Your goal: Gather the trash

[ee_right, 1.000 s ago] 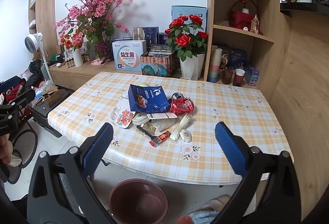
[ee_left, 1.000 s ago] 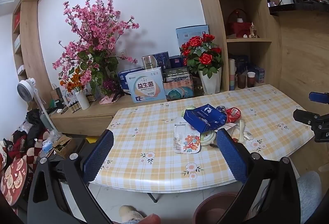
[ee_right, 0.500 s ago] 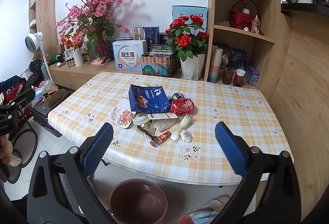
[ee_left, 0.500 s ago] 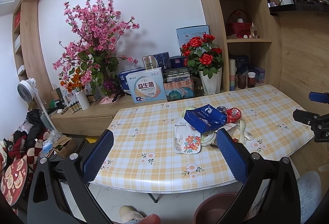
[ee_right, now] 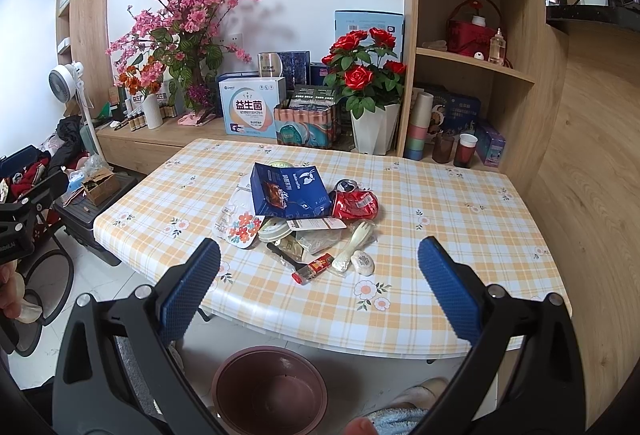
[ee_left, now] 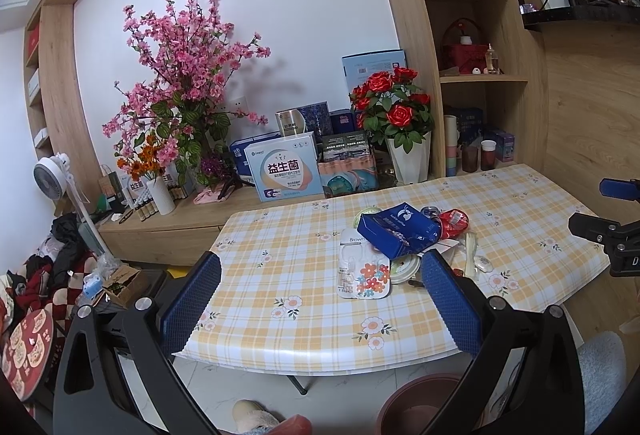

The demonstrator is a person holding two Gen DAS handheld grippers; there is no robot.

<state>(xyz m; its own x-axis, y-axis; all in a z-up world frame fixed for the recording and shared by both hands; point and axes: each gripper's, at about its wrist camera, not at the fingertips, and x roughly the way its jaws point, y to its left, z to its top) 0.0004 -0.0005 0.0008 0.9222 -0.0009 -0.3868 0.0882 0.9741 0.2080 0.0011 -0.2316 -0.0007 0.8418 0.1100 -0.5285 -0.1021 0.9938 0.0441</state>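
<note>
The left tongs (ee_left: 320,299) are held wide apart and empty before the near edge of the checked counter (ee_left: 280,259). Ahead of them and toward their right finger, a flowered white packet (ee_left: 362,271) lettered "Brown" is seen; a blue "luckin coffee" bag (ee_left: 394,231) is laid partly over it. Far beyond, on the sideboard, a white box (ee_left: 285,171) printed "益生菌" is stood.

The right tongs (ee_right: 320,287) are likewise spread open, with nothing gripped. Between their fingers and further ahead, the trash pile is gathered at mid-counter: the blue bag, a crushed red can (ee_right: 356,204) touching its right side, a pale plastic fork (ee_right: 352,245), and a small red sachet (ee_right: 314,267) nearest the tongs. Below the tongs, a brown bin (ee_right: 270,387) is set on the floor.
</note>
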